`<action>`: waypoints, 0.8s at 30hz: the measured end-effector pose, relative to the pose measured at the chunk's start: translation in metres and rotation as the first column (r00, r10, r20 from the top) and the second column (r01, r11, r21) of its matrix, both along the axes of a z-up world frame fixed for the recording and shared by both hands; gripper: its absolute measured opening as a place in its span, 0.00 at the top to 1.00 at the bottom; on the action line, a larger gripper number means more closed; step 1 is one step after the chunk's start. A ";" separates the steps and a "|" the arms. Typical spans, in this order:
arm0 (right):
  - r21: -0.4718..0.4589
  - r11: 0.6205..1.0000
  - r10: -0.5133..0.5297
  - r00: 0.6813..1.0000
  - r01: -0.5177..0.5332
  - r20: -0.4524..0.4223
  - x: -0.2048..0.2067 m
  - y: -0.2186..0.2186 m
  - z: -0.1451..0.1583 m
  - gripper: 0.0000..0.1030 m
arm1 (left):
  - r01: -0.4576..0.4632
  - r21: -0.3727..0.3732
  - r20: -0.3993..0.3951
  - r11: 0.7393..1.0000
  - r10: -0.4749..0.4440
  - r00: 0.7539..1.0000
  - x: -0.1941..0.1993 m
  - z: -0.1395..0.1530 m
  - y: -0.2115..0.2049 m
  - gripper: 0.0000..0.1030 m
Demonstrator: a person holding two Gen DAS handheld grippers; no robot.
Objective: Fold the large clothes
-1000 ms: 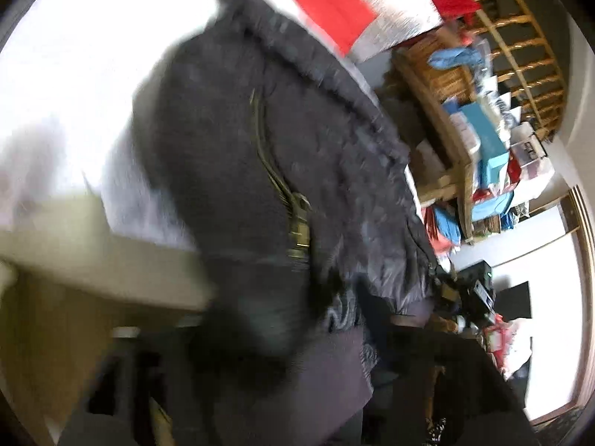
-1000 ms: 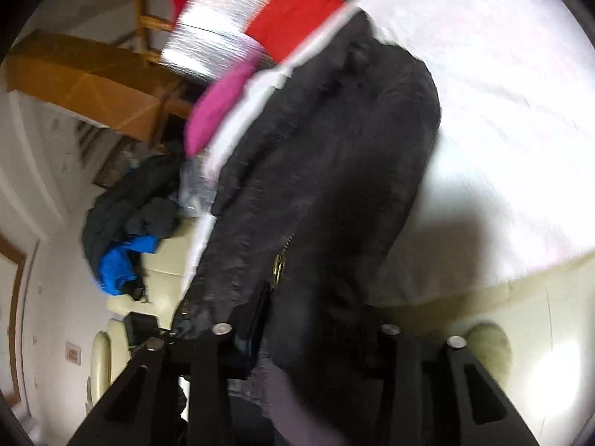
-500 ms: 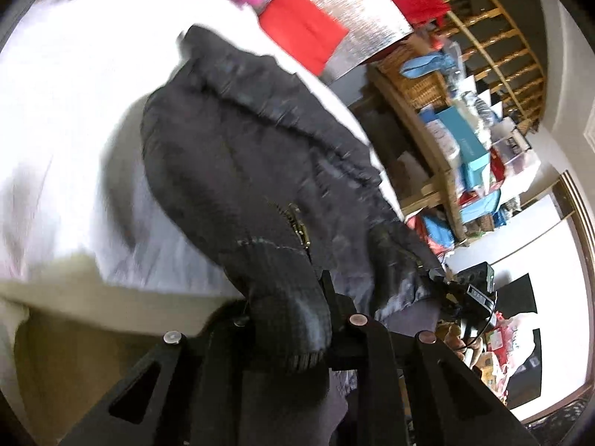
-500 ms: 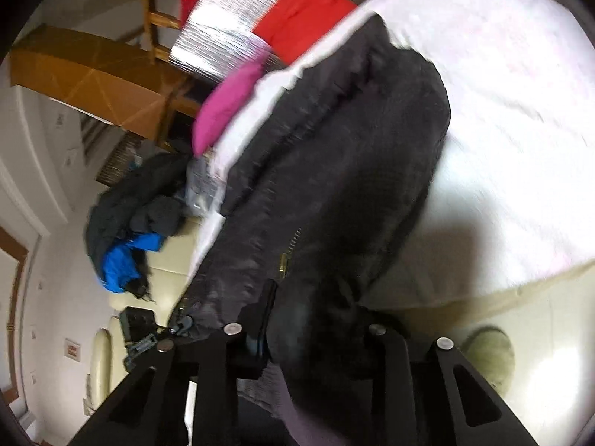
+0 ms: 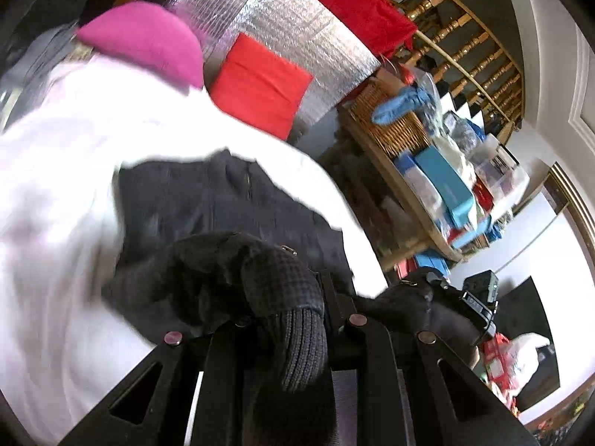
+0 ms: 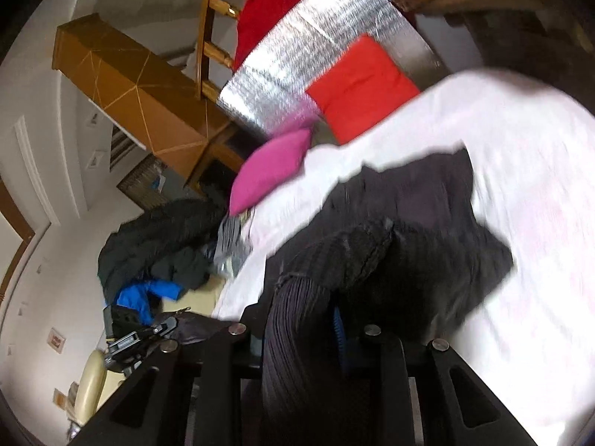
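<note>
Gripping the black jacket (image 5: 230, 219) by its ribbed hem, the left gripper (image 5: 293, 338) is clamped tight on the knit. The right gripper (image 6: 301, 330) is closing on another ribbed part, fabric between its jaws. Most of the jacket lies on the white bed (image 5: 55, 186).

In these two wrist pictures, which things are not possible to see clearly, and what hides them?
- Left gripper pads: left wrist view, covered by the ribbed cuff of the dark jacket.
- Right gripper pads: right wrist view, hidden behind the jacket's ribbed hem.
- Jacket's full outline: both views, smeared by motion blur and cut off below by the grippers.
- Shelf contents: left wrist view, too small and crowded to name.
- White cover: its edges run out of frame.
</note>
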State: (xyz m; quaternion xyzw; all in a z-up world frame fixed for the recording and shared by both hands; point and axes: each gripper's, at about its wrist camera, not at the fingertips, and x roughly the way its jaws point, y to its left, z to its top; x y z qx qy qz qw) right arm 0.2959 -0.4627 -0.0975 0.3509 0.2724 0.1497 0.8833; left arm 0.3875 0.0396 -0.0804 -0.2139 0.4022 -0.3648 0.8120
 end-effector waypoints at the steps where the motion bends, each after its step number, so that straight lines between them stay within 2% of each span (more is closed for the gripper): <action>1: 0.007 1.000 -0.016 1.000 0.016 0.007 0.019 -0.005 0.006 0.73 | -0.008 -0.004 -0.003 1.000 0.008 1.000 0.018 0.002 -0.005 0.82; 4: 0.022 0.997 -0.074 0.997 0.074 0.021 0.077 -0.019 0.014 0.74 | -0.051 -0.014 -0.013 0.999 0.051 0.999 0.084 -0.002 -0.016 0.81; 7: 0.040 0.990 -0.138 0.990 0.138 -0.001 0.136 -0.030 0.002 0.73 | -0.149 -0.018 -0.078 0.989 0.147 0.986 0.157 -0.034 -0.026 0.81; 9: 0.057 0.977 -0.202 0.978 0.204 -0.046 0.179 -0.041 -0.024 0.73 | -0.199 0.013 -0.123 0.980 0.199 0.972 0.192 -0.063 -0.032 0.81; 11: 0.081 0.964 -0.244 0.963 0.254 -0.115 0.213 -0.051 -0.057 0.73 | -0.237 0.063 -0.219 0.970 0.245 0.945 0.234 -0.108 -0.041 0.81; 14: 0.101 0.951 -0.263 0.936 0.293 -0.233 0.251 -0.062 -0.112 0.73 | -0.225 0.125 -0.320 0.966 0.254 0.913 0.266 -0.159 -0.054 0.78; 16: 0.169 0.939 -0.249 0.932 0.299 -0.264 0.258 -0.069 -0.133 0.73 | -0.222 0.086 -0.373 0.971 0.238 0.897 0.272 -0.173 -0.052 0.76; 18: 0.278 0.911 -0.225 0.933 0.303 -0.279 0.260 -0.080 -0.144 0.70 | -0.218 0.008 -0.418 0.976 0.202 0.886 0.274 -0.179 -0.044 0.69; 19: 0.343 0.894 -0.196 0.940 0.288 -0.281 0.261 -0.087 -0.149 0.64 | -0.215 -0.022 -0.430 0.976 0.185 0.884 0.274 -0.179 -0.040 0.60; 20: 0.386 0.880 -0.179 0.946 0.277 -0.270 0.259 -0.092 -0.150 0.50 | -0.222 -0.061 -0.435 0.973 0.174 0.883 0.273 -0.175 -0.036 0.51; 21: 0.440 0.856 -0.177 0.953 0.273 -0.247 0.256 -0.098 -0.151 0.44 | -0.234 -0.079 -0.429 0.969 0.179 0.886 0.270 -0.170 -0.032 0.47; 22: 0.475 0.835 -0.189 0.955 0.278 -0.227 0.250 -0.103 -0.150 0.37 | -0.245 -0.090 -0.419 0.965 0.187 0.889 0.267 -0.163 -0.032 0.38; 23: 0.496 0.822 -0.201 0.957 0.280 -0.208 0.243 -0.105 -0.146 0.32 | -0.262 -0.107 -0.402 0.959 0.199 0.894 0.259 -0.155 -0.027 0.27; 24: 0.508 0.815 -0.219 0.959 0.280 -0.177 0.236 -0.106 -0.141 0.29 | -0.283 -0.125 -0.381 0.951 0.217 0.899 0.251 -0.146 -0.022 0.23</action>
